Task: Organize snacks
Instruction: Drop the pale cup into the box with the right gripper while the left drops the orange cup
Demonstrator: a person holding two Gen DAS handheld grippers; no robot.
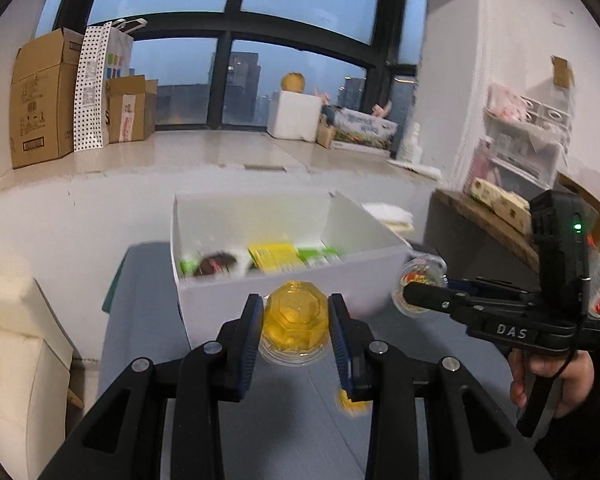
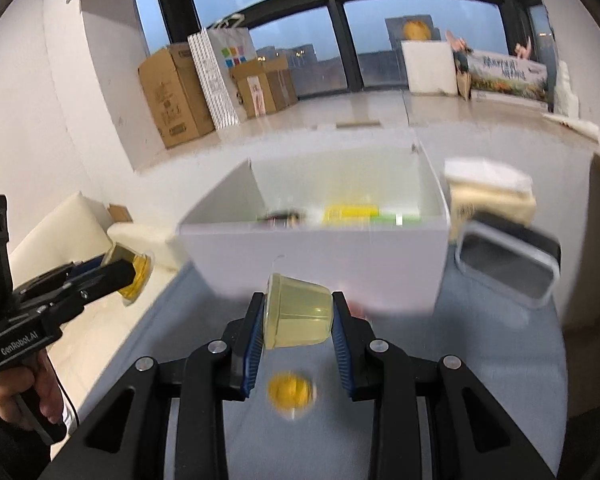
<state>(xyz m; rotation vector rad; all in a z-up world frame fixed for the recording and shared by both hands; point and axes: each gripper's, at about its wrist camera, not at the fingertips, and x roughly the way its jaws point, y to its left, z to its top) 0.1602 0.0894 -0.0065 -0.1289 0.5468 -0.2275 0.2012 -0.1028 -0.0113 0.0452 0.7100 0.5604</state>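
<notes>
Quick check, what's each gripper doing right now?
Left gripper: closed on a yellow jelly cup.
Right gripper: closed on a pale yellow-green jelly cup.

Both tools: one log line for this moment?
left tool: shut on yellow jelly cup | right tool: shut on pale jelly cup | white box: ahead

Left tongs (image 1: 296,320) clamped shut, right tongs (image 2: 298,318) clamped shut, both angled downward
</notes>
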